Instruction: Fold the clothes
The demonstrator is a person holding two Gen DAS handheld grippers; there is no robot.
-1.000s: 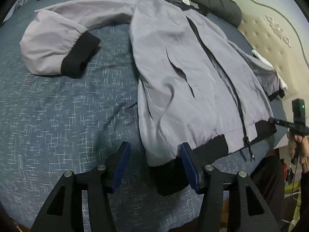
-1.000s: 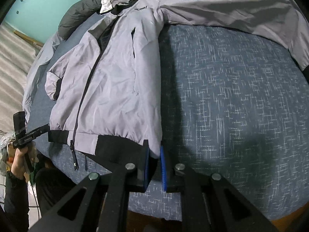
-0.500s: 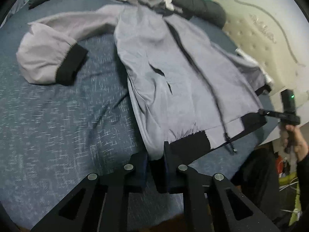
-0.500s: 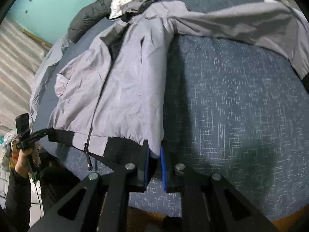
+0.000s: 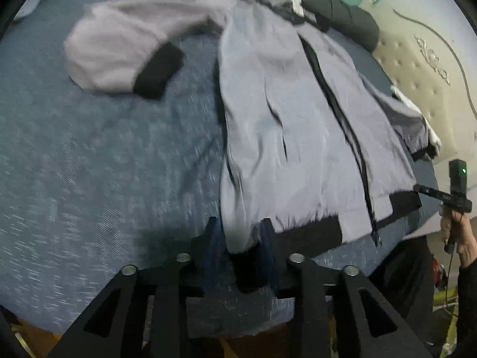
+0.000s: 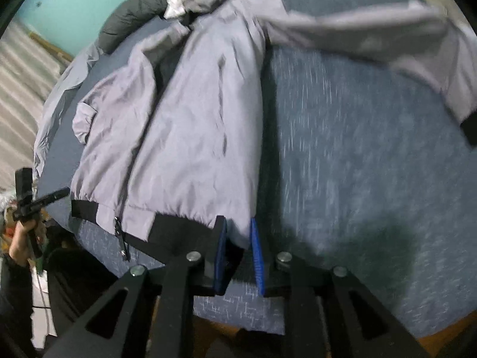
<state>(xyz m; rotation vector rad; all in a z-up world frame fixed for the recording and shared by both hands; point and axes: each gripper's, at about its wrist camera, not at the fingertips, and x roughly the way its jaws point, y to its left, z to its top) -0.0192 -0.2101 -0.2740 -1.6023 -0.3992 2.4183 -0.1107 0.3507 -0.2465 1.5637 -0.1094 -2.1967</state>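
Two grippers sit at the near hem of a grey jacket (image 5: 301, 137) spread front-up on a blue bedspread (image 5: 104, 164). Compared with a second ago, the left gripper (image 5: 241, 238) first closed in on the hem corner and its jaws have just been opening again, with the black waistband corner between the pads; whether the pads press it I cannot tell from the blurred frame. The right gripper (image 6: 240, 238) was clamped tight on the opposite hem corner and its jaws have just been opening a little; the corner hangs between the blue pads (image 6: 257, 256), and I cannot tell whether they pinch it. The jacket has shifted slightly in both views.

The bed's near edge runs just below both grippers. Bare bedspread lies open to the left of the jacket in the left view and to its right in the right view.

The jacket's long axis runs near to far, hem near, collar far, with the black zip (image 5: 337, 113) along it. One sleeve (image 5: 119, 56) stretches out sideways, ending in a black cuff (image 5: 158, 70).
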